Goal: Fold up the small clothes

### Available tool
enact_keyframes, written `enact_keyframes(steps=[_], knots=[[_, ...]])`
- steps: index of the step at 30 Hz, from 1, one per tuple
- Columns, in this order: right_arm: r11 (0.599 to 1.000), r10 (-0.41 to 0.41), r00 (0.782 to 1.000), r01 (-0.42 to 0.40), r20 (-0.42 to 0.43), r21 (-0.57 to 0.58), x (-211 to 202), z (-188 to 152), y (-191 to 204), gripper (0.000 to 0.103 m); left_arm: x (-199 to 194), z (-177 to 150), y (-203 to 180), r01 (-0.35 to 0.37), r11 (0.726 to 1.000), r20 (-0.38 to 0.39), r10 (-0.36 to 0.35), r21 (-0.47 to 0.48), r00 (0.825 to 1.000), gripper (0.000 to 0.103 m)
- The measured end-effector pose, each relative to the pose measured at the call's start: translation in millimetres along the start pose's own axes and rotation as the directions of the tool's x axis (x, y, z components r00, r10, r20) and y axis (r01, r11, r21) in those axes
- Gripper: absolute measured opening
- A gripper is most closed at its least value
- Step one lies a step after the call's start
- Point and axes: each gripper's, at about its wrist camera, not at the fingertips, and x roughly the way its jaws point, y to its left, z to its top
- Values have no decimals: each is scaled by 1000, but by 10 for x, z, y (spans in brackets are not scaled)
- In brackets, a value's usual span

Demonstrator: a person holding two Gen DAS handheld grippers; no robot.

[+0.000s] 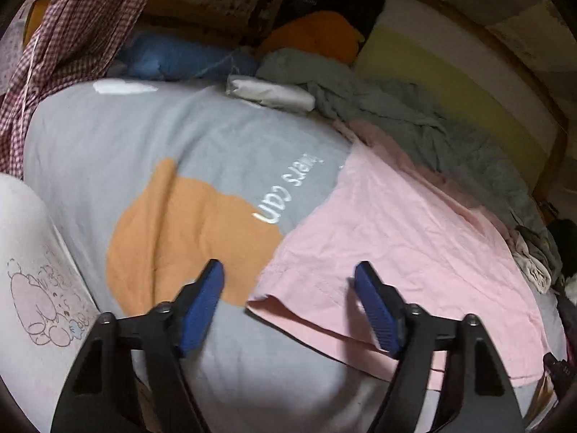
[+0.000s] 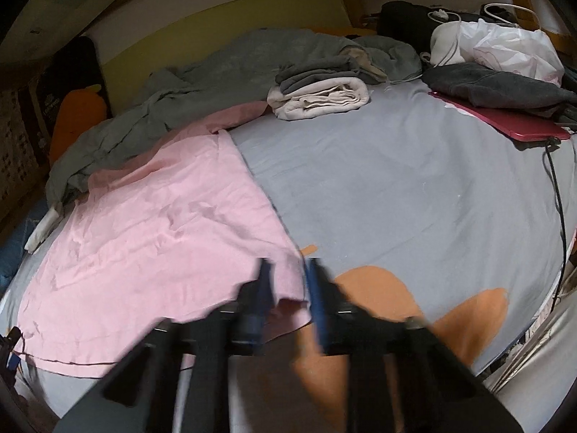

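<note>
A pink garment (image 1: 396,223) lies spread flat on the grey bed sheet (image 1: 126,137), which carries an orange print. My left gripper (image 1: 290,269) hovers open over the garment's near corner, which lies between the blue pads without either pad touching it. In the right wrist view the same pink garment (image 2: 144,223) fills the left half of the bed. My right gripper (image 2: 288,265) is shut on the garment's near right corner, with a fold of pink cloth pinched between the narrow jaws. That view is blurred around the fingers.
A folded stack of small clothes (image 2: 317,93) sits at the far side beside a rumpled grey blanket (image 2: 216,83). A pink laptop (image 2: 512,122), its cable (image 2: 557,195) and a white bag (image 2: 505,50) lie at the right. A white pillow (image 1: 32,252) borders the left.
</note>
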Motion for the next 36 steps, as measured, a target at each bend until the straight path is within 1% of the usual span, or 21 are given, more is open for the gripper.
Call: enact_keyframes(steps=[1,2,3,4,5,7,8,11,13,16,18,20,22,23,24,25,28,30,32,34,36], knots=[[1000,-1,1000,1,-2,-4,2,0,13,7,-3,-10,-34,18,1000,-3,-18,15,1000,56],[1000,-12,1000,12,6,-14,-12,-1,33,5,-18,-7,-50,27,999,-4,-27,25,1000,40],[1000,-15,1000,16,17,-18,-35,-3,42,4,-26,-8,-71,29,999,-3,-29,37,1000,19],[1000,-19,999,20,40,-24,-81,1,61,4,-40,-7,-88,28,999,2,-28,44,1000,7],[999,-24,998,25,59,-24,-121,8,65,3,-54,19,-60,37,999,5,-37,34,999,4],[999,-31,993,33,117,-19,-262,46,65,3,-184,93,-13,60,998,56,-60,-7,997,4],[1000,-20,990,22,138,-9,-327,73,48,3,-251,145,7,73,997,82,-72,-7,994,4],[1000,0,981,-1,193,7,-523,147,24,3,-514,293,-125,57,996,167,-68,66,984,4],[1000,1,976,-3,218,5,-637,169,32,3,-686,372,-187,38,996,200,-54,84,978,4],[999,19,972,-29,233,38,-807,197,-1,3,-840,477,-222,33,995,200,-50,89,979,4],[998,29,972,-40,234,43,-863,233,4,3,-876,555,-247,34,996,192,-50,84,980,4],[999,25,976,-31,216,28,-833,321,69,3,-822,669,-312,11,995,171,-29,104,985,4],[999,25,981,-29,193,17,-697,497,146,3,-651,839,-419,13,992,150,-32,122,988,4],[1000,29,984,-31,177,5,-601,601,198,3,-530,918,-459,30,991,123,-46,128,991,4],[999,33,986,-31,162,-12,-488,714,262,3,-287,1064,-512,84,989,55,-91,121,994,4],[999,33,988,-28,149,-34,-337,857,332,3,-32,1197,-550,102,989,4,-103,106,995,4],[995,33,996,-25,84,-92,255,1290,515,3,693,1507,-692,70,990,-82,-60,126,995,4],[994,44,999,-40,30,-106,617,1468,612,3,1125,1631,-776,62,988,-136,-43,139,990,4],[989,40,999,-44,-32,-141,969,1572,725,3,1376,1661,-846,50,987,-153,-26,155,988,4],[972,-5,999,-4,-39,-234,1213,1586,890,3,1564,1649,-929,35,979,-153,-4,200,988,4],[962,-20,999,8,-43,-274,1379,1589,956,3,1713,1627,-937,25,975,-163,12,222,987,4]])
